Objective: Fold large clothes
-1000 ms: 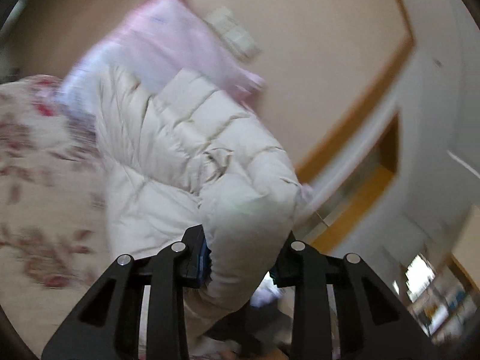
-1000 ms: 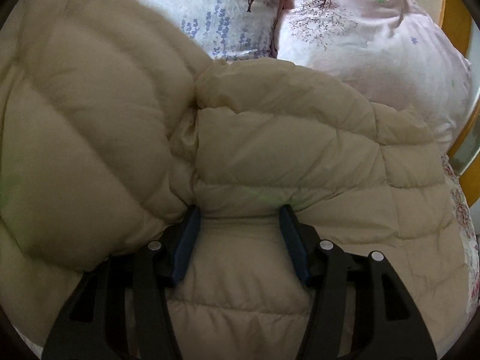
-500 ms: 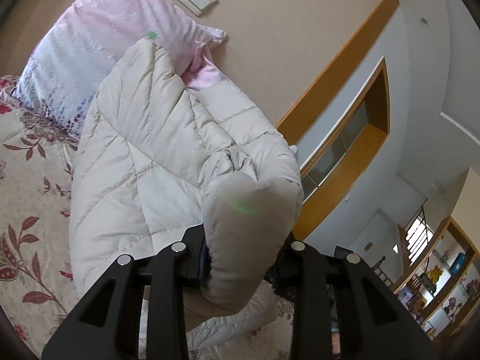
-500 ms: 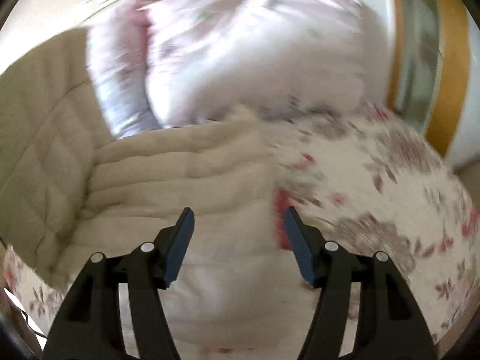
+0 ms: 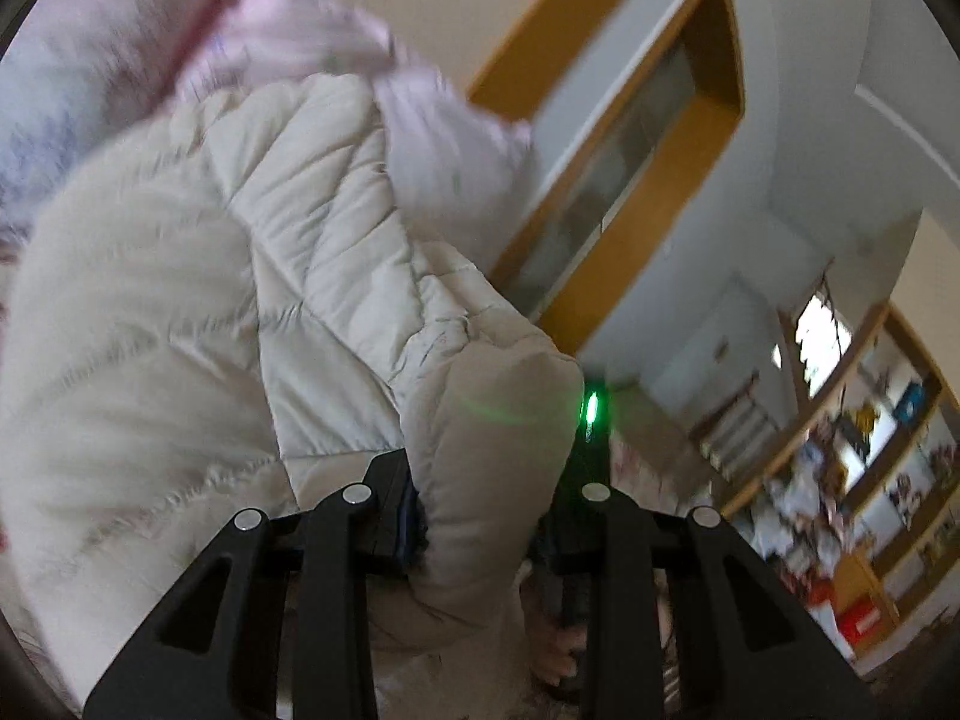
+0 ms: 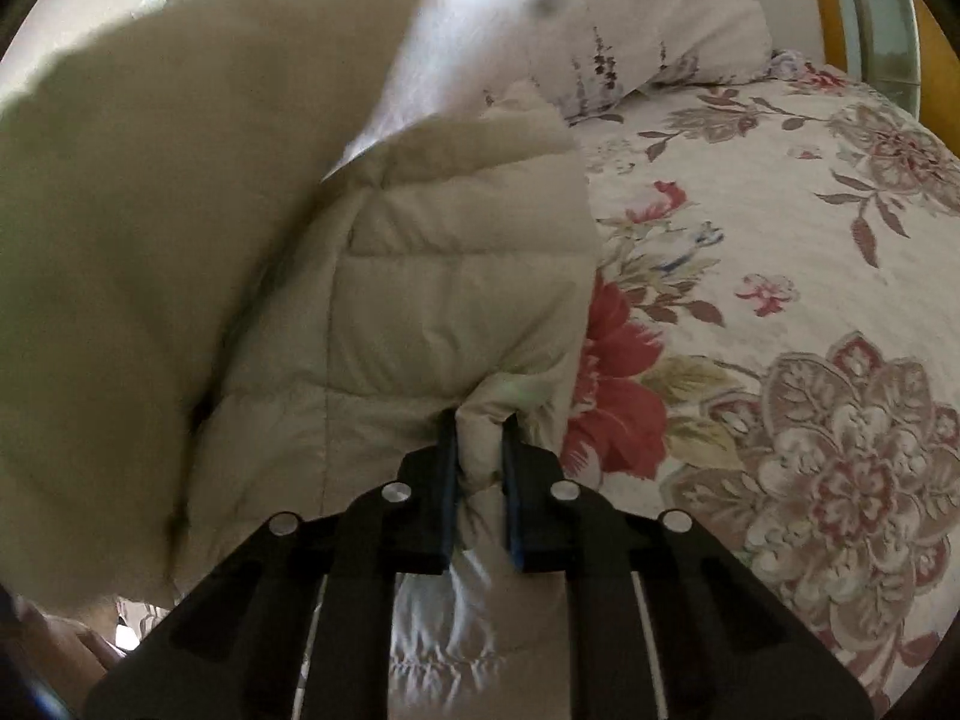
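The jacket (image 5: 252,324), a cream quilted one, is bunched on the bed (image 6: 780,252) in front of the pillows (image 5: 120,60), with one padded part lifted off it. On the left, that thick roll of padding is clamped between the pads of the left gripper (image 5: 486,504), held at a middling width. To the right, a small puckered fold at the jacket's edge sits between the pads of the right gripper (image 6: 480,450), whose jaws are closing on it and are already narrow; the pads appear to press the cloth.

The right pinch looks shallow, so the slippery shell could be pulled out of it once the fold is drawn, and the layers would spring apart. The bulky roll in the left grip could also slide if it is swung fast, since down padding squeezes flat and gives.

Much of the left view is smeared by motion, so the pillows and the jacket's far part are hard to read. Which part of the jacket each gripper holds cannot be told. The jacket's near hem is cut off below both grippers.
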Motion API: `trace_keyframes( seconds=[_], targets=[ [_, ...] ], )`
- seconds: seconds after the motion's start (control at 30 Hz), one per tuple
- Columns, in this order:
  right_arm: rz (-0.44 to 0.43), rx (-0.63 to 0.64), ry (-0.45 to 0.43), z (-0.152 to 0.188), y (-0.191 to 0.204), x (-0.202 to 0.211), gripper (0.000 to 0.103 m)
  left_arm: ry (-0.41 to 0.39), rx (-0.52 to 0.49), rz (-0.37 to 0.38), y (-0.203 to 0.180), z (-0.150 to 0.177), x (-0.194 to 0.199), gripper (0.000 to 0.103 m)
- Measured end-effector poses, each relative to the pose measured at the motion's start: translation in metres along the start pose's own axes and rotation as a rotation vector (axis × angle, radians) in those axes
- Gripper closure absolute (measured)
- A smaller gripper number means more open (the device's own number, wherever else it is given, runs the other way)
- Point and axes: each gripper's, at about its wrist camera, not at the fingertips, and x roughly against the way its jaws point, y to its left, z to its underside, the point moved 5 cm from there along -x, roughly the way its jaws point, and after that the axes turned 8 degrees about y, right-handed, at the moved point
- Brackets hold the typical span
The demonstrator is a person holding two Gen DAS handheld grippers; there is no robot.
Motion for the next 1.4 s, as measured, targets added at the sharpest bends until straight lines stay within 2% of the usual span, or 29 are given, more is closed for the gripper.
trace_keyframes(
  seconds=[0.07, 0.2, 0.23, 0.27, 0.3, 0.4, 0.47, 0.57, 0.6, 0.67, 0.8, 0.87, 0.9, 1.0, 1.03, 1.17, 1.23, 1.33, 1.4],
  targets=[
    [0.002, 0.006, 0.006, -0.003, -0.001, -0.002, 0.089, 0.063, -0.003, -0.017, 0.004, 0.01, -0.019, 0.073],
    [0.003, 0.011, 0.023, -0.005, -0.014, 0.0, 0.086, 0.105, 0.025, -0.084, 0.024, 0.016, -0.035, 0.072],
    [0.013, 0.012, 0.017, -0.006, -0.017, 0.004, 0.074, 0.118, 0.045, -0.083, 0.031, 0.017, -0.037, 0.072],
    [0.059, 0.002, -0.005, -0.007, -0.027, 0.014, 0.065, 0.131, 0.051, -0.089, 0.034, 0.018, -0.039, 0.072],
    [0.1, -0.013, -0.035, -0.008, -0.037, 0.024, 0.052, 0.138, 0.049, -0.095, 0.035, 0.018, -0.04, 0.072],
    [0.129, -0.102, -0.118, -0.016, -0.065, 0.056, 0.05, 0.165, 0.008, -0.139, 0.035, 0.022, -0.045, 0.072],
    [0.053, -0.133, -0.179, -0.027, -0.068, 0.079, 0.05, 0.176, -0.013, -0.171, 0.035, 0.024, -0.048, 0.072],
    [-0.065, -0.072, -0.195, -0.046, -0.044, 0.091, 0.049, 0.192, -0.031, -0.196, 0.035, 0.025, -0.052, 0.072],
    [-0.103, -0.038, -0.191, -0.052, -0.03, 0.092, 0.046, 0.195, -0.038, -0.203, 0.036, 0.025, -0.053, 0.072],
    [-0.144, 0.016, -0.171, -0.063, -0.004, 0.089, 0.043, 0.202, -0.061, -0.227, 0.036, 0.027, -0.054, 0.071],
    [-0.172, 0.094, -0.123, -0.081, 0.037, 0.072, 0.042, 0.214, -0.109, -0.274, 0.032, 0.028, -0.056, 0.071],
    [-0.144, 0.114, -0.116, -0.086, 0.047, 0.066, 0.042, 0.219, -0.142, -0.306, 0.029, 0.028, -0.058, 0.071],
    [-0.124, 0.114, -0.115, -0.09, 0.047, 0.062, 0.044, 0.221, -0.158, -0.319, 0.027, 0.029, -0.061, 0.071],
    [-0.117, 0.082, -0.1, -0.099, 0.035, 0.048, 0.084, 0.227, -0.196, -0.352, 0.024, 0.031, -0.064, 0.071],
    [-0.117, 0.066, -0.102, -0.098, 0.033, 0.046, 0.089, 0.229, -0.205, -0.355, 0.023, 0.031, -0.065, 0.07],
    [-0.062, 0.012, -0.086, -0.097, 0.007, 0.025, 0.092, 0.217, -0.257, -0.362, 0.015, 0.031, -0.061, 0.069],
    [-0.059, -0.01, -0.062, -0.096, -0.002, 0.011, 0.092, 0.203, -0.297, -0.344, 0.005, 0.031, -0.049, 0.063],
    [-0.065, -0.028, -0.047, -0.096, -0.01, -0.002, 0.092, 0.19, -0.323, -0.26, -0.01, 0.03, -0.018, 0.051],
    [-0.074, -0.027, -0.047, -0.096, -0.011, -0.004, 0.092, 0.169, -0.316, -0.189, -0.015, 0.023, 0.01, 0.048]
  ],
)
